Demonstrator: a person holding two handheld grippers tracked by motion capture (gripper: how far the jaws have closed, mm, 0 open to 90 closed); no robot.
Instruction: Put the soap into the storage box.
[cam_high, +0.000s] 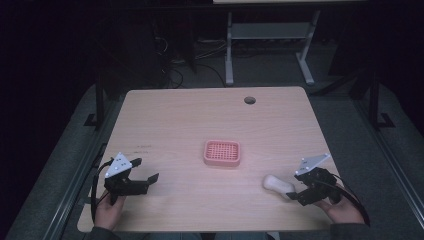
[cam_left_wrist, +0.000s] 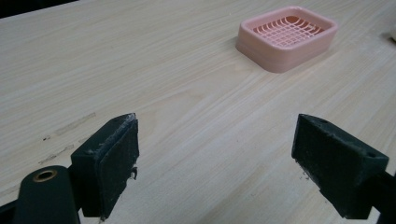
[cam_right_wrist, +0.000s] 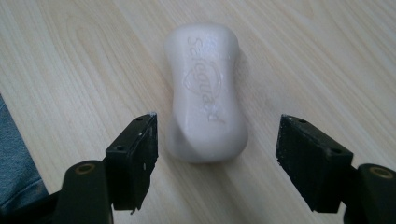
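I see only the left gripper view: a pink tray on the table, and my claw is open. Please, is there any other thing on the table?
Observer: Yes. A white soap bar lies to the right of the tray, apart from it.
Operator: Is the right claw holding it?
Observer: No. The right claw is open, one jaw on each side of the near end of the soap, not touching it.
Operator: Is the tray empty?
Observer: In the high view nothing lies on its grid.
Operator: Where is my left claw?
Observer: The left claw is near the table's front left corner, well away from the tray.
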